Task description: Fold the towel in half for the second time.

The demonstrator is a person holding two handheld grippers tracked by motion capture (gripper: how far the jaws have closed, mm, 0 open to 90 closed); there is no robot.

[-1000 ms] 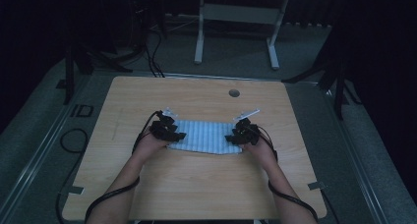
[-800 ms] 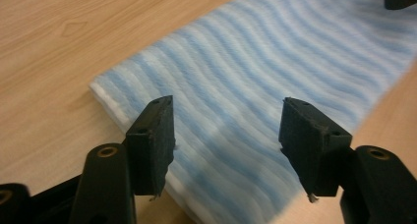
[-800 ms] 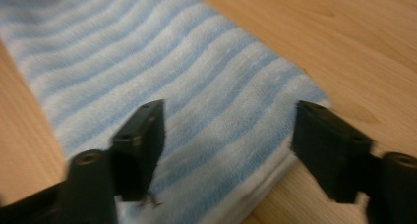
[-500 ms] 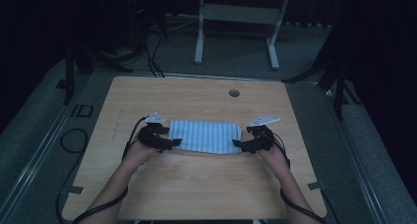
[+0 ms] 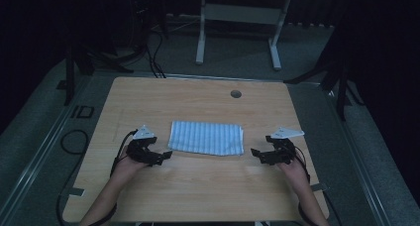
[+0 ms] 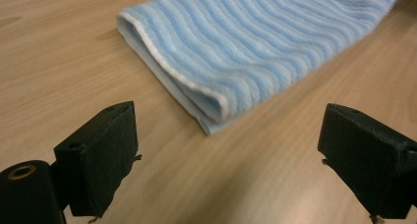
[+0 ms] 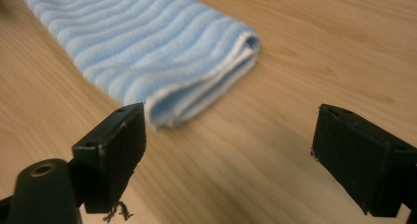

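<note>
A folded cloth (image 5: 207, 138) with light blue and white stripes lies flat on the wooden table (image 5: 198, 186). My left gripper (image 5: 166, 155) rests just off its left end, open, jaws pointing at the cloth. My right gripper (image 5: 255, 152) is a short way off the right end, also open. Both pairs of jaws have just been opening and nothing is between them. The left gripper (image 6: 233, 150) looks at a folded corner of the cloth (image 6: 255, 42) ahead of its jaws. In the right gripper view the right gripper (image 7: 233, 153) faces the other corner of the cloth (image 7: 142, 42).
A round cable hole (image 5: 236, 93) sits near the table's far edge. Beyond the table stands a white-legged frame (image 5: 237, 18) on dark floor. Cables (image 5: 74, 141) trail off the table's left side. Bare wood lies in front of the cloth.
Both grippers held the cloth's ends a second ago. They have let go, opened, and drawn outward to left and right. The cloth now lies alone.
</note>
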